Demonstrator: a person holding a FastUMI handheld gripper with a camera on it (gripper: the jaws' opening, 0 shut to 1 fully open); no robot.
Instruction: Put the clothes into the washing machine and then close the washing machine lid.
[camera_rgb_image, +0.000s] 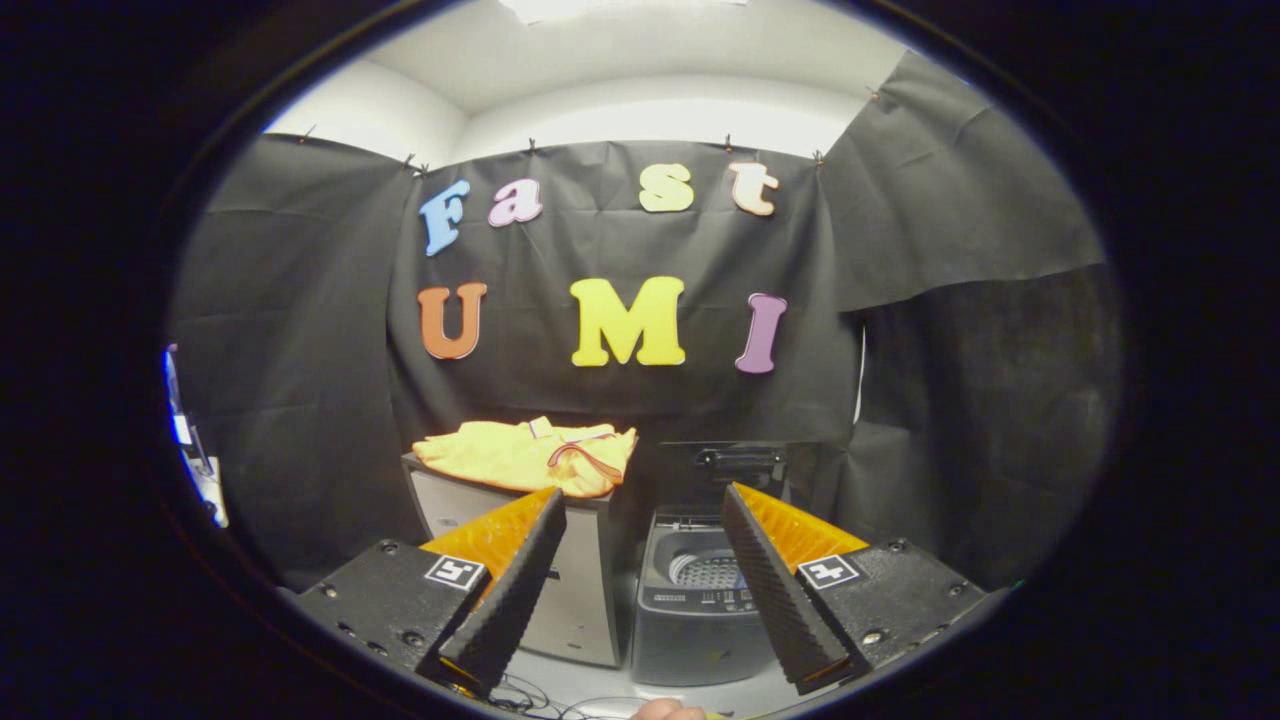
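From my gripper view, my gripper (640, 520) hangs in the air with its fingers spread wide and nothing between them. Beyond the fingers, a yellow garment (528, 457) lies crumpled on top of a pale cabinet (580, 600), behind my left fingertip. Just beside that cabinet, to its right, stands the small grey washing machine (690, 620), its lid (738, 465) raised upright at the back and the drum (708, 570) open. A few thin cables (530, 700) trail on the floor below my fingers.
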